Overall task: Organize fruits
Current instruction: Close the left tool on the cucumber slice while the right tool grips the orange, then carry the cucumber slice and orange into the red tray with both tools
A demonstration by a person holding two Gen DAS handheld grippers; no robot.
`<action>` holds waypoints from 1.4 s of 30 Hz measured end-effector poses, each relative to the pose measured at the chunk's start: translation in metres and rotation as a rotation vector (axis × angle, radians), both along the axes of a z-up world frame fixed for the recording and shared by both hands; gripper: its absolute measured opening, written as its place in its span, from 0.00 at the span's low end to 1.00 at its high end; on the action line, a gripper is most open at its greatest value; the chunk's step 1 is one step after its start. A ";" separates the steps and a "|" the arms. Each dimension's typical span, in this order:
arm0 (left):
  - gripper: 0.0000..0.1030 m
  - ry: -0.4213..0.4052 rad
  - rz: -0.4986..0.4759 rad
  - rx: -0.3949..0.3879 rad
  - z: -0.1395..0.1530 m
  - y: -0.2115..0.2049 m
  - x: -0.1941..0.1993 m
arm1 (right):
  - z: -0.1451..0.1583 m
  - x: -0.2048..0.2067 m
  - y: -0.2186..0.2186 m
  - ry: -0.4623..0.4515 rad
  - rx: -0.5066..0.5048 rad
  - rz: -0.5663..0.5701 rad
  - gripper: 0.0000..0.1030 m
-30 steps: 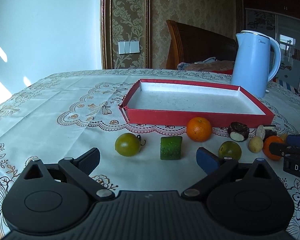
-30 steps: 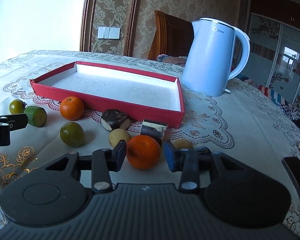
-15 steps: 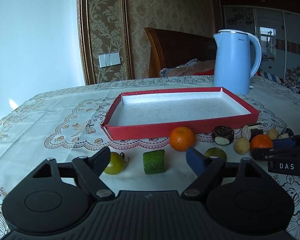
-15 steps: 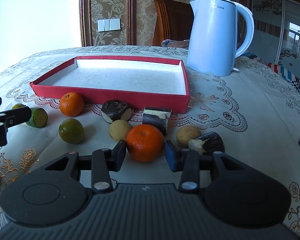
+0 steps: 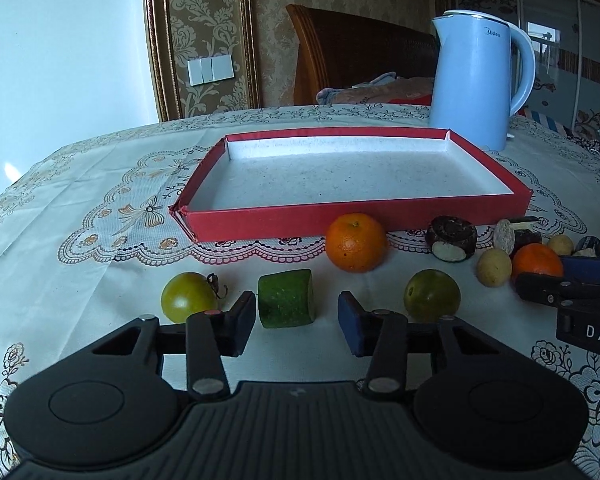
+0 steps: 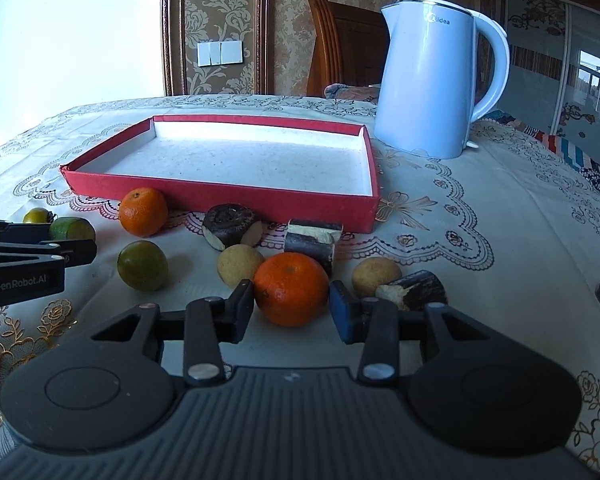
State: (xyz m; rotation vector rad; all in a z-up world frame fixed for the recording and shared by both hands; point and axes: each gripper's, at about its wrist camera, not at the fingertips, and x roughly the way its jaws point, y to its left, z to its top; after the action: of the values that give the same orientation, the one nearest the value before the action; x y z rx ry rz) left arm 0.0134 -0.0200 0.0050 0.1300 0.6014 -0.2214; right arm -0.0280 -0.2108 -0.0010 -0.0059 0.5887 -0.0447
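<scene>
Two grippers work the fruit row in front of the red tray [image 5: 352, 220]. The left gripper [image 5: 296, 316] has just been closing its jaws around the green chunk [image 5: 286, 298]; the near pad sits just beside it, the blue pad stands apart, so no grip. The right gripper [image 6: 292, 306] frames an orange [image 6: 290, 294] on the cloth [image 6: 460, 208], pads just at its sides; whether they press, I cannot tell. A second orange [image 6: 143, 212] lies against the tray front, green fruits [image 6: 142, 265] nearby. The kettle [image 6: 432, 76] stands behind the tray.
</scene>
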 end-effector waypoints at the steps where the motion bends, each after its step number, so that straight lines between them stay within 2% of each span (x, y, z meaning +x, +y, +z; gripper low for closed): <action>1: 0.43 0.004 -0.001 -0.003 -0.001 -0.001 0.001 | 0.000 0.000 0.000 0.000 -0.001 0.001 0.38; 7: 0.43 0.004 0.013 0.008 -0.002 -0.006 0.005 | 0.001 0.002 0.001 0.002 -0.013 0.005 0.38; 13: 0.33 0.003 0.028 -0.019 -0.002 0.000 0.007 | 0.001 0.002 0.003 0.001 -0.016 0.000 0.38; 23: 0.33 0.017 0.019 -0.042 -0.003 0.003 0.007 | 0.000 0.002 0.005 0.005 -0.035 -0.003 0.38; 26: 0.26 0.014 0.030 -0.048 -0.004 0.005 0.007 | 0.000 0.002 0.004 0.000 -0.030 -0.003 0.38; 42: 0.26 -0.013 0.034 -0.046 0.000 0.000 0.001 | 0.000 -0.001 0.003 -0.019 -0.022 -0.010 0.36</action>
State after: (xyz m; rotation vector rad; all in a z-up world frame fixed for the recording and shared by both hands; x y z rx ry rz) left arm 0.0140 -0.0196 0.0048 0.0767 0.5845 -0.2009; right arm -0.0289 -0.2081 -0.0005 -0.0237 0.5688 -0.0604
